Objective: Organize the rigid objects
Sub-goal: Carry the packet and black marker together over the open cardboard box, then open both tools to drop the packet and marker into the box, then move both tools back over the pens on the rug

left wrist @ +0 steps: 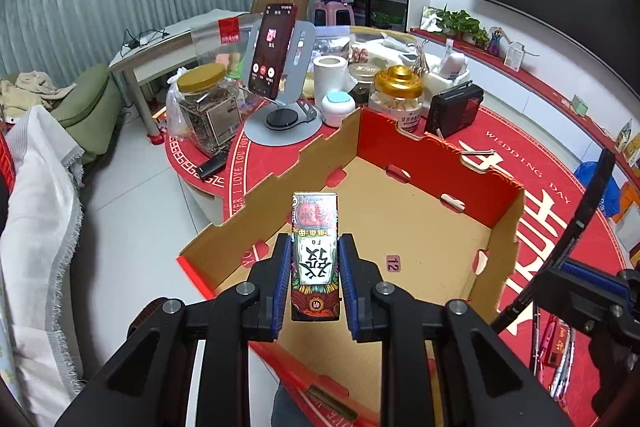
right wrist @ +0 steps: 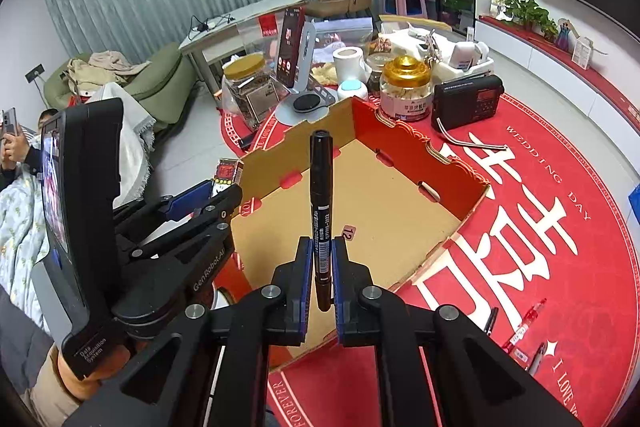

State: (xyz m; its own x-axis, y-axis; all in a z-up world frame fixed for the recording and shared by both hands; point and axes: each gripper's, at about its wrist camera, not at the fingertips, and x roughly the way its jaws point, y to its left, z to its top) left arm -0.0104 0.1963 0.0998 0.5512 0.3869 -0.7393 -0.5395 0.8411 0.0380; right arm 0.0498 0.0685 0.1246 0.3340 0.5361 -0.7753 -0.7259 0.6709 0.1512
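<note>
My left gripper point(left wrist: 315, 247) is shut on a small printed card box point(left wrist: 315, 247) with a white label, and holds it above the near left wall of the open cardboard tray point(left wrist: 400, 143). My right gripper point(right wrist: 321, 247) is shut on a black marker pen point(right wrist: 321, 195) that points forward over the tray point(right wrist: 400, 187). The tray's brown floor looks bare apart from a "12" sticker. In the right wrist view the left gripper point(right wrist: 208, 193) with the card box point(right wrist: 228, 173) is at the tray's left edge.
The tray sits on a red round table mat point(right wrist: 540, 227). Behind it stand two jars point(left wrist: 208, 103) point(left wrist: 398, 95), a phone on a stand point(left wrist: 272, 55), a paper roll and a black radio point(left wrist: 456, 109). Several pens point(right wrist: 524, 327) lie at the right front. A person sits at far left.
</note>
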